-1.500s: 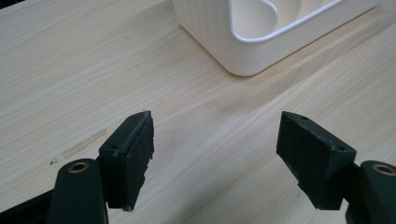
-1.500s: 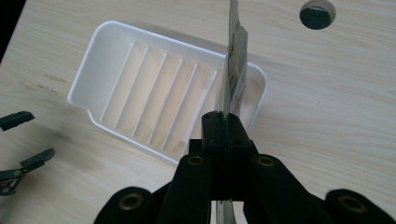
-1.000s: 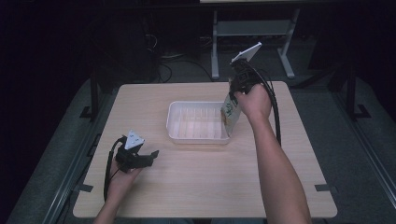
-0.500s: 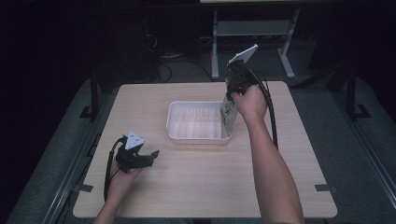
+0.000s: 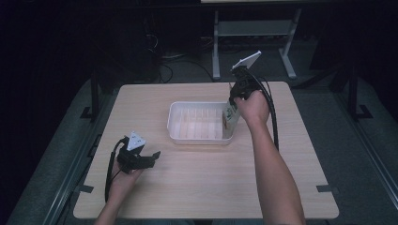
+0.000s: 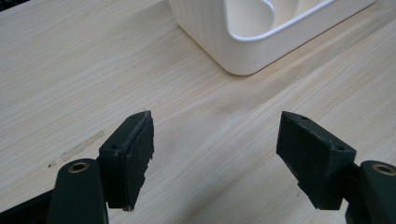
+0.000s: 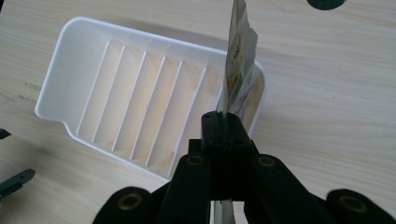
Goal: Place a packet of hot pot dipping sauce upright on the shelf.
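Observation:
A white ribbed tray (image 5: 174, 123) sits at the middle of the wooden table. My right gripper (image 5: 233, 101) is shut on the top edge of a flat printed packet (image 5: 230, 115), which hangs upright with its lower end inside the tray's right end. In the right gripper view the packet (image 7: 239, 70) stands edge-on above the tray (image 7: 56, 84), pinched between the closed jaws of my right gripper (image 7: 223, 122). My left gripper (image 5: 152, 156) rests open on the table at the front left, with nothing between its jaws. My left gripper (image 6: 215, 154) faces a corner of the tray (image 6: 243, 51).
The table (image 5: 211, 187) has bare wood in front of the tray and to both sides. Cables trail from both grippers. Beyond the far edge stands a metal frame (image 5: 253, 30) on a dark floor.
My right gripper has moved left and down with the packet, bringing its lower end into the tray's right end. The left gripper has stayed put.

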